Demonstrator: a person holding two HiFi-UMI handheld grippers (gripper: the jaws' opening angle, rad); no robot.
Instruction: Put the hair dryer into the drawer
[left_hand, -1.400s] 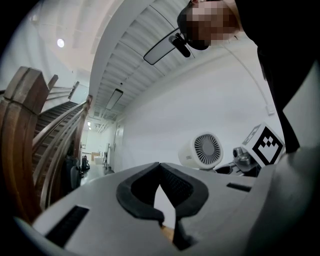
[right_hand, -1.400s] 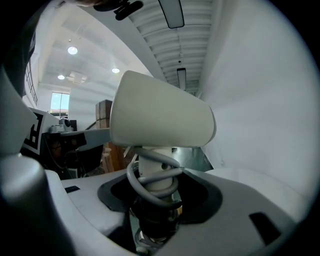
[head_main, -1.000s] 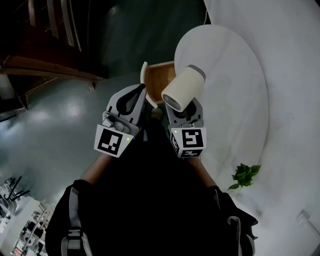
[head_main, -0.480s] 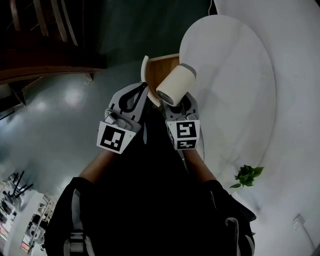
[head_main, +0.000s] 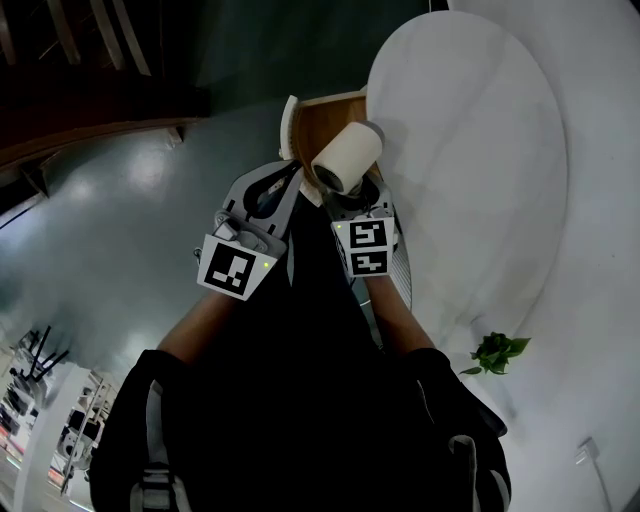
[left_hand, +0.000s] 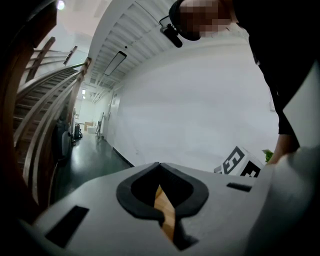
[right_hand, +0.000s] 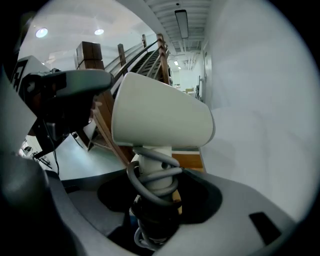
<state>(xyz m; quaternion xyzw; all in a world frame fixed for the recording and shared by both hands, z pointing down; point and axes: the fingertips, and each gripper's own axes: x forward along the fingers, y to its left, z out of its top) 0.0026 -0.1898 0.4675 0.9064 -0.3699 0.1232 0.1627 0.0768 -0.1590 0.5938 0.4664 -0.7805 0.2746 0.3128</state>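
A cream hair dryer (head_main: 345, 160) with its grey cord wound round the handle stands upright in my right gripper (head_main: 354, 196), which is shut on that handle. In the right gripper view the dryer's barrel (right_hand: 160, 120) fills the middle, above the gripper (right_hand: 155, 212). The barrel hangs over the open wooden drawer (head_main: 308, 125), whose brown inside (right_hand: 192, 161) shows behind the handle. My left gripper (head_main: 276, 186) is just left of the dryer at the drawer's near corner, its jaws together and empty. A sliver of wood (left_hand: 165, 217) shows past them in the left gripper view (left_hand: 161, 200).
The drawer belongs to a white, round-topped cabinet (head_main: 460, 150) on the right. A small green plant (head_main: 497, 352) sits lower right. A wooden staircase (head_main: 90, 120) runs along the upper left over a glossy grey floor (head_main: 120, 240).
Both grippers have sunk toward the drawer. The hair dryer has gone down with the right gripper and now overlaps the drawer's opening.
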